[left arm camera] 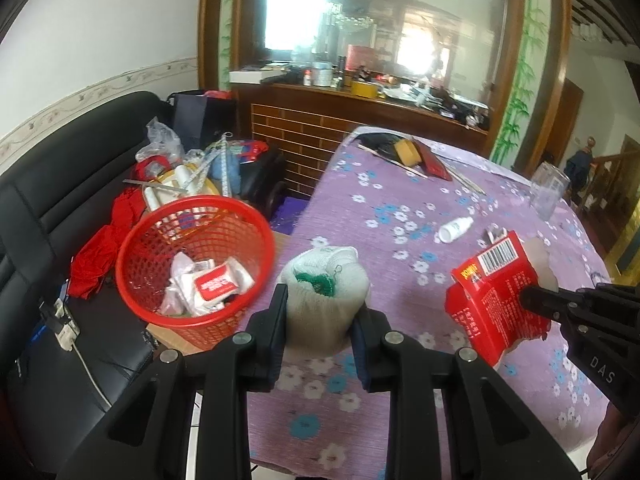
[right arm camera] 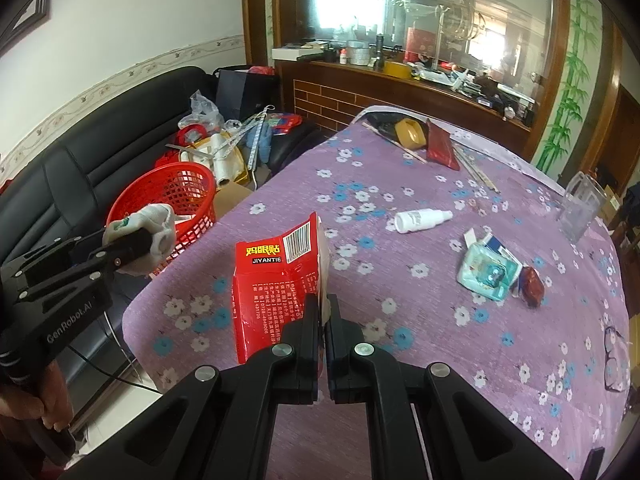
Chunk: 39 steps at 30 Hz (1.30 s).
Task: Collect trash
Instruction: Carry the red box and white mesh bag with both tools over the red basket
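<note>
Gripping glove [left arm camera: 324, 292] – red box [right arm camera: 276, 280]

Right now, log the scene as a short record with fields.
left tool: shut on white sock
right tool: shut on red box
bin: red basket, beside table, already holds wrappers
left on table: white bottle, blue packet, red wrapper
</note>
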Each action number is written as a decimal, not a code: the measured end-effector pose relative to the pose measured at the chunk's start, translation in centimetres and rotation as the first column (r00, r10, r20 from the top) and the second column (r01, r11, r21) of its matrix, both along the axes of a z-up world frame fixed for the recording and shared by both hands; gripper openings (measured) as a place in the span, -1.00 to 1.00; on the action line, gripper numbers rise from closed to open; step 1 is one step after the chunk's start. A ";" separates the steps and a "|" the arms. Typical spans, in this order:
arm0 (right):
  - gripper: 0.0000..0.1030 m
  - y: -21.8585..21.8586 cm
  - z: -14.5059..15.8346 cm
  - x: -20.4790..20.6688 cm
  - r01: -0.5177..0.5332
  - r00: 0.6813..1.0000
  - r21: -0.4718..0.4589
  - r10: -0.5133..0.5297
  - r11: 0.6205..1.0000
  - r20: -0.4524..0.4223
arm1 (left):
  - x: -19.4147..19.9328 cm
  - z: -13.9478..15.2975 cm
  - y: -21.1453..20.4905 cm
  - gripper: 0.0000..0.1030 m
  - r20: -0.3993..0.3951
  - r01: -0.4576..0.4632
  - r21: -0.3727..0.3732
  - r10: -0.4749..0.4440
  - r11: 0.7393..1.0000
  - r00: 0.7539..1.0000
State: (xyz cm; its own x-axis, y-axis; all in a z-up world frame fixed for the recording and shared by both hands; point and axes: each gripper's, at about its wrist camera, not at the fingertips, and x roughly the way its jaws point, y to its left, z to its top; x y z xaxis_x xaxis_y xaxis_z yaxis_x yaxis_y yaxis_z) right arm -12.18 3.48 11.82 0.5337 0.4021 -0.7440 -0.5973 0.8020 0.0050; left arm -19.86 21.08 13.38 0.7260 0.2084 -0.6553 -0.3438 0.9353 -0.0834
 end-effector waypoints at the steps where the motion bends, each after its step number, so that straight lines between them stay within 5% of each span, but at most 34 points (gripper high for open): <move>1: -0.92 0.3 0.1 0.1 -0.006 1.000 0.000 0.006 1.000 0.001 | -0.1 0.1 0.5 -0.47 0.004 -0.012 -0.001 0.012 1.000 1.000; 17: -0.92 9.3 2.2 2.0 -0.163 0.987 0.005 0.163 0.987 0.008 | -1.5 0.9 11.0 -0.47 0.035 -0.219 -0.022 0.219 0.976 0.975; 27: -0.92 18.2 3.3 4.8 -0.244 0.970 -0.004 0.244 0.970 0.023 | 0.8 -0.5 14.3 -0.47 -0.002 -0.248 -0.014 0.248 0.969 0.969; 39: -0.92 24.0 0.7 7.4 -0.275 0.961 -0.037 0.275 0.961 -0.022 | 3.0 -2.7 16.3 -0.47 -0.053 -0.269 -0.013 0.268 0.963 0.962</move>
State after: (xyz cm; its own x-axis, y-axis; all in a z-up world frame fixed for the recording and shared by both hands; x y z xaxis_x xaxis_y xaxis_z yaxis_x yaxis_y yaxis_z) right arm -4.78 27.49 12.54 0.3942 0.5017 -0.7700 -0.7950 0.6065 -0.0118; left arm -16.88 37.41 10.71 0.6109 0.3779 -0.6957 -0.5862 0.8065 -0.0767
